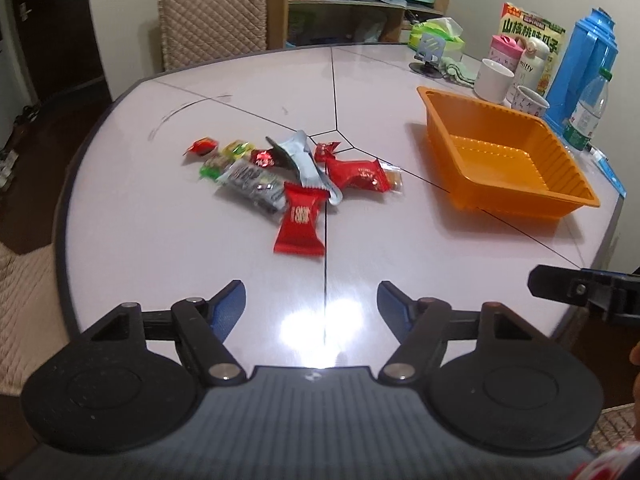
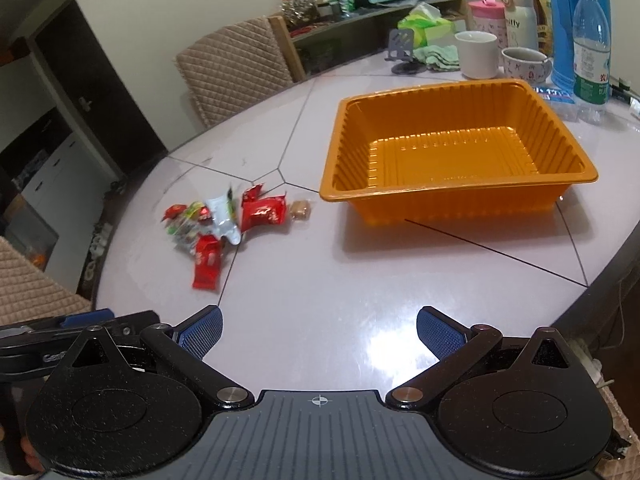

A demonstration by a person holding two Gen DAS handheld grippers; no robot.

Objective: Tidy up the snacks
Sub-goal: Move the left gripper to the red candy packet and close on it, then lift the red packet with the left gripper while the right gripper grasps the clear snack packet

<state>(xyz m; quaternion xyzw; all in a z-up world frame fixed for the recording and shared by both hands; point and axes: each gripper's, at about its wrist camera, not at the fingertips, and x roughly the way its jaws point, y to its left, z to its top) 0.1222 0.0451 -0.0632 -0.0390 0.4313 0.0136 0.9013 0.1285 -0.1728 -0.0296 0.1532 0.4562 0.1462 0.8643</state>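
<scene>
A small heap of wrapped snacks (image 1: pixel 276 172) lies mid-table: red packets, a silver one, green and yellow sweets. The nearest is a red packet (image 1: pixel 299 225). An orange plastic tray (image 1: pixel 516 196) stands to the right, nothing inside it. My left gripper (image 1: pixel 311 300) hovers open over the near table edge, short of the heap, nothing between its blue pads. In the right wrist view the same snacks (image 2: pixel 224 224) lie left of the tray (image 2: pixel 440 204), and my right gripper (image 2: pixel 319 330) is open over bare table. The right gripper's finger shows at the left view's right edge.
At the table's far right stand a white mug (image 1: pixel 493 80), a patterned cup (image 1: pixel 530 101), a pink bottle, a blue flask (image 1: pixel 588 64), a water bottle (image 2: pixel 591 48), a snack box and tissues (image 1: pixel 438 32). A padded chair (image 1: pixel 212 12) stands behind the table.
</scene>
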